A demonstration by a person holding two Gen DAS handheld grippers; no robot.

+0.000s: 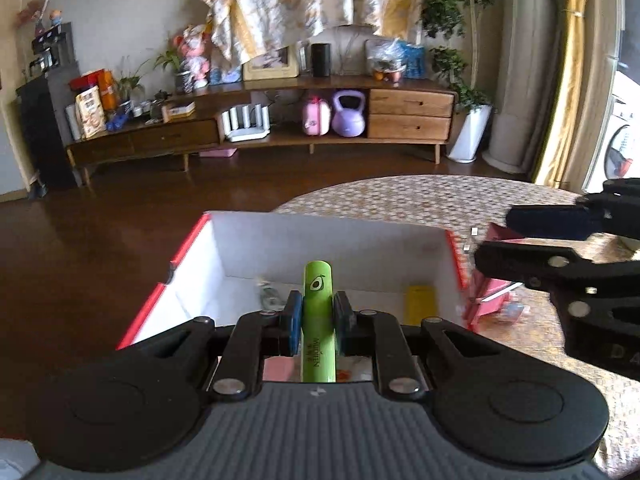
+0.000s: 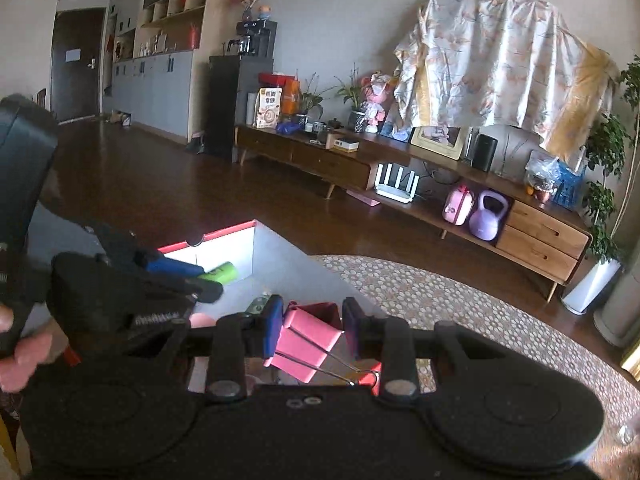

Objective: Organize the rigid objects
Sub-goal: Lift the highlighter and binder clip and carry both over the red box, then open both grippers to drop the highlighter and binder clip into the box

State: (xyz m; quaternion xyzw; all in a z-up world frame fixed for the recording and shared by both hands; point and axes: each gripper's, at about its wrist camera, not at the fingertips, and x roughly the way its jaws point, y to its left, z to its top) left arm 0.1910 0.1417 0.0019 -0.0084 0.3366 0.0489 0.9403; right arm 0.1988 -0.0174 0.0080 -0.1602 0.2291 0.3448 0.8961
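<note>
- broadly, two hand-held grippers hang over one open white box (image 1: 224, 248) with a red rim, which stands at the near left edge of a round table (image 1: 400, 196) under a patterned cloth
- the left gripper (image 1: 317, 316) has its blue pads shut tight on one lime-green tube (image 1: 318, 292) printed with a small avocado; the tube's long axis runs straight ahead along the fingers, its rounded tip pointing forward and down into the box
- the box lies directly below and ahead of that tube, so the left hand looks the better placed to drop its load first; this is a judgement
- the right gripper (image 2: 309, 326) is closed on one pink binder clip (image 2: 310, 338), held crosswise between the pads, its wire handles trailing back toward the camera
- seen from the right wrist, the box's right wall sits just ahead and left of the clip, which appears over or just beside that wall; i cannot tell which
- inside the box: one yellow flat item (image 1: 420, 300) by the right wall and one small greyish item (image 1: 270, 296) near the middle, too blurred to name
- count: two grippers, one tube, one clip, one box
</note>
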